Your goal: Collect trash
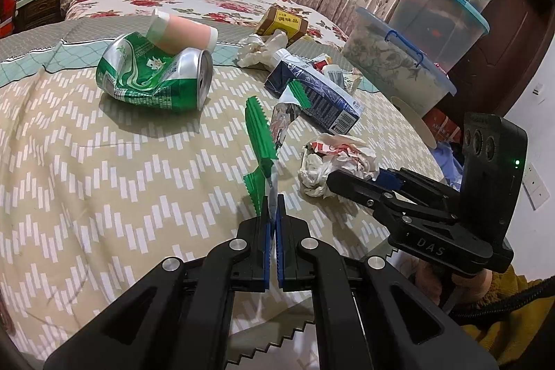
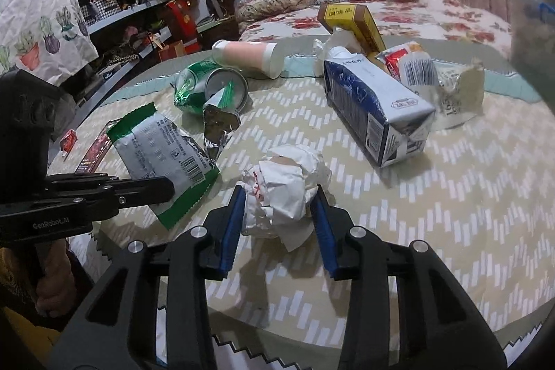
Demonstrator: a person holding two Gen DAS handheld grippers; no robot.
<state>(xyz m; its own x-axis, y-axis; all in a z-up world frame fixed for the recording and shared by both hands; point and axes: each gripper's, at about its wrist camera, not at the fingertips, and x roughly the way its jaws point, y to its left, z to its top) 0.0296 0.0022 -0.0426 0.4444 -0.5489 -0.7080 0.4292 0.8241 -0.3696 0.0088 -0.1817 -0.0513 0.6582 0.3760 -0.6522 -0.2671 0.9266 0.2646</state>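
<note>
Left tool (image 1: 274, 207): pressed together, pinching the green wrapper (image 1: 258, 130) by its edge, lifted near the bed's (image 2: 399, 231) near edge.
Right tool (image 2: 279, 214): straddling the paper wad (image 2: 284, 186), pads at its sides, grip looks just made.
Mid bed, waiting: blue carton (image 2: 374, 113), crushed can (image 1: 152, 75).
Far side, waiting: cup (image 2: 249, 56), yellow box (image 2: 350, 18), tissue.
Progress: early; no bin in view.

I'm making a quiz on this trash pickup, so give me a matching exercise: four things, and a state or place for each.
Things:
1. green can
2. snack wrapper
3. paper ball
4. blue carton

States:
A. between the right gripper's pads
B. crushed, on its side
C. pinched in the shut left gripper
D. lying in front of the yellow box

Pairs: 1-B, 2-C, 3-A, 4-D
</note>
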